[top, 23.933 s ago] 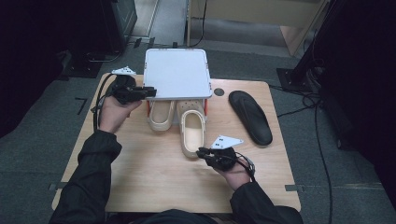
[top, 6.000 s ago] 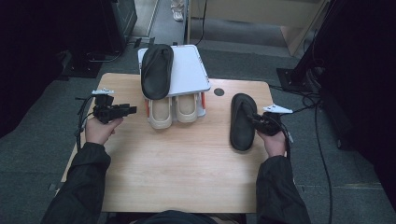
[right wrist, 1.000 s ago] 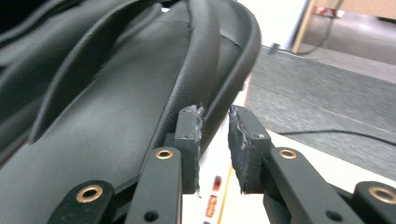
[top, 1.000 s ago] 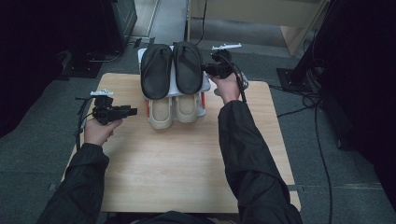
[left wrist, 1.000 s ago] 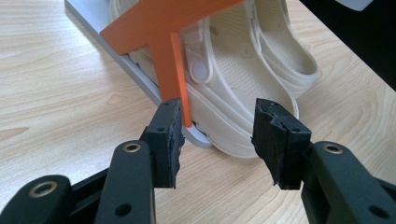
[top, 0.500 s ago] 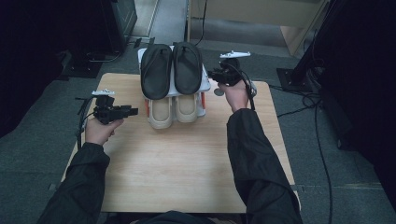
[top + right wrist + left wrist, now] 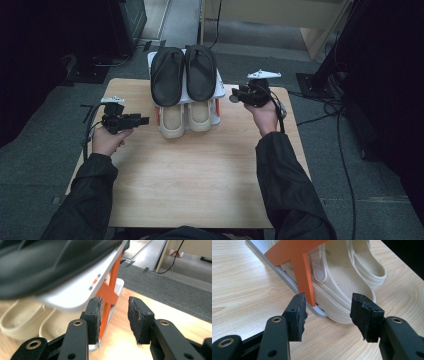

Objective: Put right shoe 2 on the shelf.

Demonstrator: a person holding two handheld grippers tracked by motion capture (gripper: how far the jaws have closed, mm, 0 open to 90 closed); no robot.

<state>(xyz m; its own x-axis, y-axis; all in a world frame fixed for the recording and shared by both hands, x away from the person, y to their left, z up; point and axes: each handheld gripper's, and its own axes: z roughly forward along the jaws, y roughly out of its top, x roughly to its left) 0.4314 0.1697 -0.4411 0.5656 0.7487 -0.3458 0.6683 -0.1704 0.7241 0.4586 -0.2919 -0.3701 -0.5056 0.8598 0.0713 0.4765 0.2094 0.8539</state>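
Observation:
A two-tier shoe rack (image 7: 219,90) with white shelves and orange legs stands at the table's far edge. Two black slippers (image 7: 167,75) (image 7: 201,72) lie side by side on its top shelf. Two beige clogs (image 7: 171,120) (image 7: 199,116) sit on the lower shelf. My left gripper (image 7: 145,120) hovers left of the rack and points at it. Its jaws have just been opening, with nothing between them (image 7: 327,312). Ahead of them are an orange leg (image 7: 304,277) and a clog (image 7: 342,287). My right gripper (image 7: 232,98) is right of the rack. Its jaws have also just been opening and hold nothing (image 7: 113,315).
The wooden table (image 7: 200,175) has bare room in front of the rack. Grey carpet (image 7: 50,125) surrounds the table. Cables (image 7: 325,107) run across the floor at the right. In the right gripper view the top shelf (image 7: 80,287) and a slipper (image 7: 50,262) hang close at upper left.
My right gripper has drawn back from the right black slipper, moving right and toward the person, and its jaws have parted. The slipper stays on the top shelf. The left hand has kept still.

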